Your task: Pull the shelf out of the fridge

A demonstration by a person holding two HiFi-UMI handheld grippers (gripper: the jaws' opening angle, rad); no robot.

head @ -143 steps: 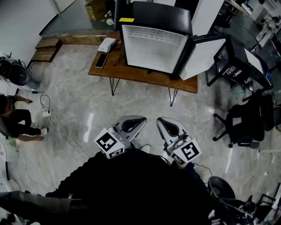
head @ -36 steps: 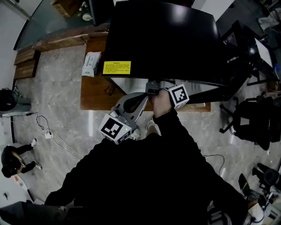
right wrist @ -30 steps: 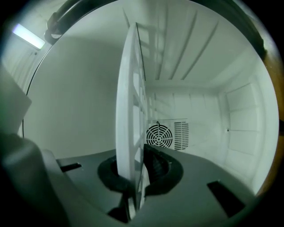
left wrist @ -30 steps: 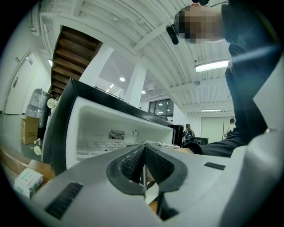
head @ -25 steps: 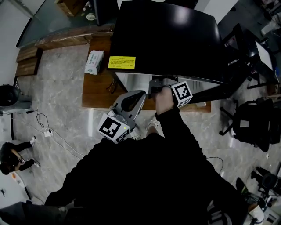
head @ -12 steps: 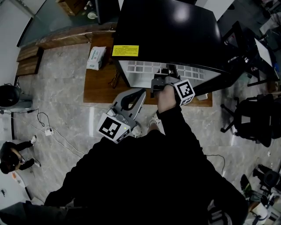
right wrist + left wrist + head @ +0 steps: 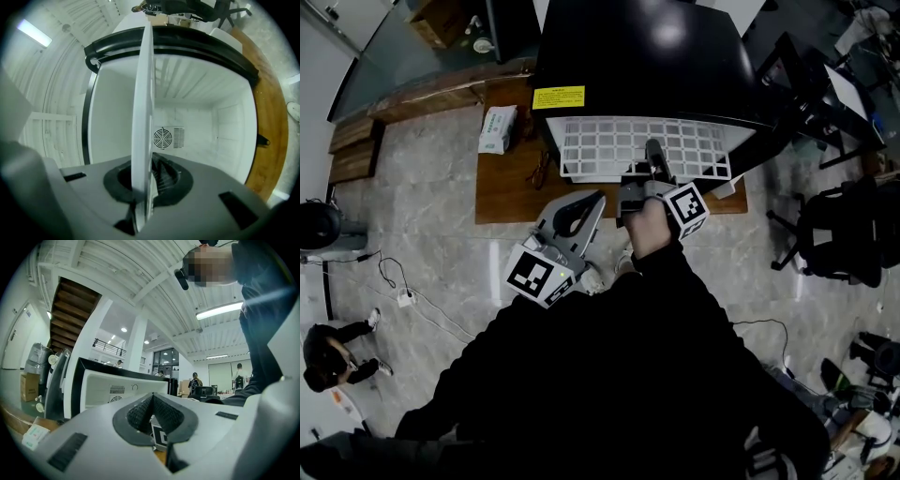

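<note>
Jaws of our right gripper [image 7: 652, 155] pinch the front edge of the white wire-grid shelf [image 7: 600, 148], which juts partly out of the black-topped white fridge [image 7: 647, 47] on the brown wooden table [image 7: 502, 192]. Our left gripper [image 7: 592, 202] hangs just beside it over the table's edge, jaws closed together on nothing.

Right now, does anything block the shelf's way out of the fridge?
Nothing stands in the opening. The shelf juts from the fridge, clamped in the right tongs; the left tongs sit just before its front edge and may need moving.
</note>
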